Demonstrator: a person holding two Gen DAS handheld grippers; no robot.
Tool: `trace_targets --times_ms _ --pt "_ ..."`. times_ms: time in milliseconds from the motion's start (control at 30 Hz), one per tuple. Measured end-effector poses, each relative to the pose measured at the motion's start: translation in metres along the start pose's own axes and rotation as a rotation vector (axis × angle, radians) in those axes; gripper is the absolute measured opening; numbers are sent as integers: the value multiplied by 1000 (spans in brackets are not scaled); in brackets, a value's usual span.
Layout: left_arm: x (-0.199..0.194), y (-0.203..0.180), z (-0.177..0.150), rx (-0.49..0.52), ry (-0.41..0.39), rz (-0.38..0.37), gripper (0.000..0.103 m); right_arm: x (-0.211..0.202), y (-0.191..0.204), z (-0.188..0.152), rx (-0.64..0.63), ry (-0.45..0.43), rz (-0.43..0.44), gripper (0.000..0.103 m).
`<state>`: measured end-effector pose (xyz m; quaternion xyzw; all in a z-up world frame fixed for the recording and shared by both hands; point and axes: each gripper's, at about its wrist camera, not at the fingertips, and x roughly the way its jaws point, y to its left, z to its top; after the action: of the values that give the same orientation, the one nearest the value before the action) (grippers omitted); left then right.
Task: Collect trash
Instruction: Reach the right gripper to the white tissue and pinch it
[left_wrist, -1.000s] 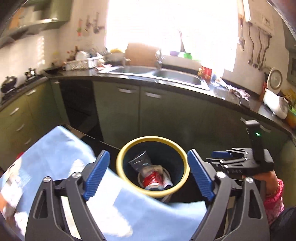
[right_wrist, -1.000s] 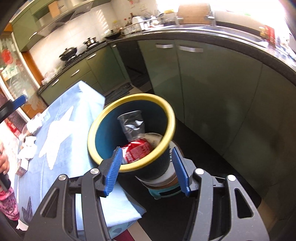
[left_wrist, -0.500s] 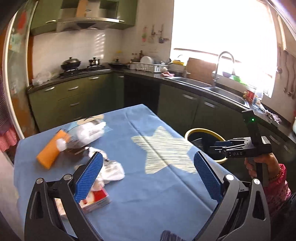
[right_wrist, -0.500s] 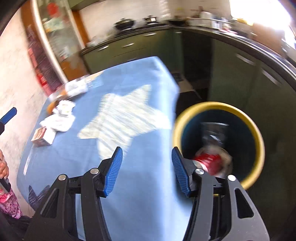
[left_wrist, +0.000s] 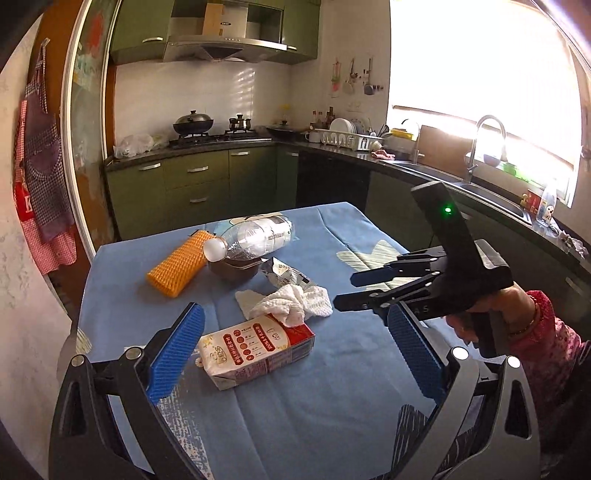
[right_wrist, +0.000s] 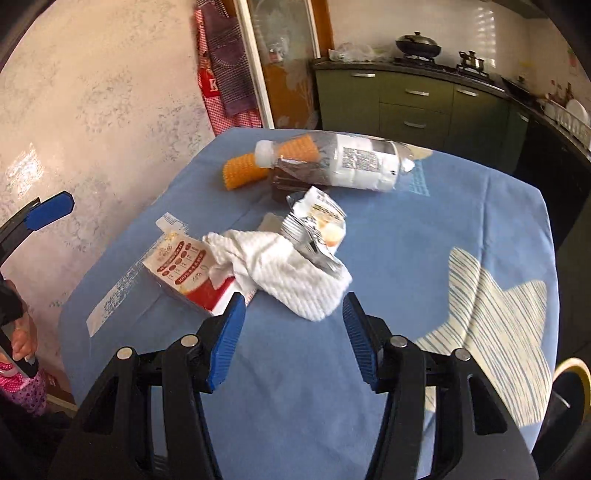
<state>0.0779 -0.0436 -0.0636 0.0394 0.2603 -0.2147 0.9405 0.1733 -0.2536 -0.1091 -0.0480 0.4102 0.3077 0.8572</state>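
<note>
Trash lies on a blue tablecloth (left_wrist: 332, 369): a red-and-white carton (left_wrist: 256, 349) (right_wrist: 184, 271), a crumpled white tissue (left_wrist: 291, 302) (right_wrist: 280, 273), a silver wrapper (left_wrist: 282, 275) (right_wrist: 314, 229), a clear plastic bottle (left_wrist: 255, 236) (right_wrist: 351, 162) lying on a dark brown tub (left_wrist: 232, 267), and an orange ribbed piece (left_wrist: 177, 264) (right_wrist: 243, 170). My left gripper (left_wrist: 295, 354) is open, with the carton between its fingers. My right gripper (right_wrist: 293, 338) is open and empty, just short of the tissue; it shows in the left wrist view (left_wrist: 369, 291).
The yellow rim of the trash bin (right_wrist: 569, 369) shows past the table's right edge. Green kitchen cabinets (left_wrist: 199, 184) and a counter with a sink (left_wrist: 476, 188) run behind the table. A wall (right_wrist: 92, 110) stands along the table's left side.
Both grippers have swung away from the yellow-rimmed bin and over the table. They now face the pile of trash, closer than half a second ago. Both stayed open.
</note>
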Motion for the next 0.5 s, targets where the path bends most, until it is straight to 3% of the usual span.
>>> trace_targets --times_ms 233,267,400,500 --pt "-4 13 -5 -32 -5 -7 98 37 8 12 -37 81 -13 52" --pt "-5 16 -5 -36 -5 -8 98 41 7 13 -33 90 -15 47" --pt "-4 18 -7 -46 -3 -10 98 47 2 12 -20 114 -15 7" --pt "-3 19 -7 -50 -1 -12 98 42 6 8 -21 107 -4 4"
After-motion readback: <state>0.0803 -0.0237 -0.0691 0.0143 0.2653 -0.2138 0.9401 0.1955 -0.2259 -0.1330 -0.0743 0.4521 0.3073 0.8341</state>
